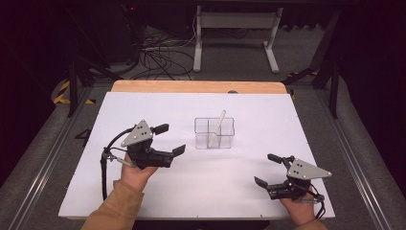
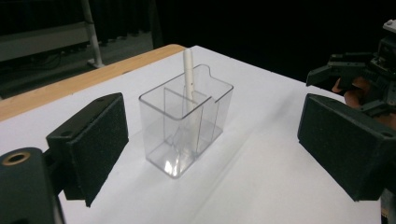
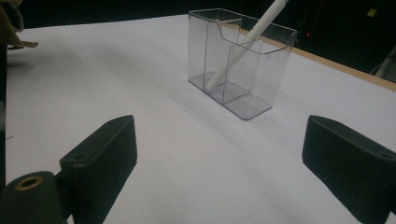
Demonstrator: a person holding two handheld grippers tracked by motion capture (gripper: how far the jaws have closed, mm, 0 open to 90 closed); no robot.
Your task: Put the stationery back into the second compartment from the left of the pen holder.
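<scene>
Risk of tipping the clear divided holder (image 1: 214, 132) and spilling its leaning white stick (image 1: 218, 125), with both left gripper (image 1: 170, 139) and right gripper (image 1: 264, 169) gaping empty nearby.

White table top (image 1: 158, 191), wood edge (image 1: 191, 86), floor cables (image 1: 158, 60), white stand legs (image 1: 235, 40)

Each black gripper (image 1: 170, 139) carries a grey three-cornered plate with small holes. A black cable trails from it. The left sleeve (image 1: 115, 206) is tan.

High view overhead facing forward, gripper views low, sharing clear organizer (image 1: 214, 132)
</scene>
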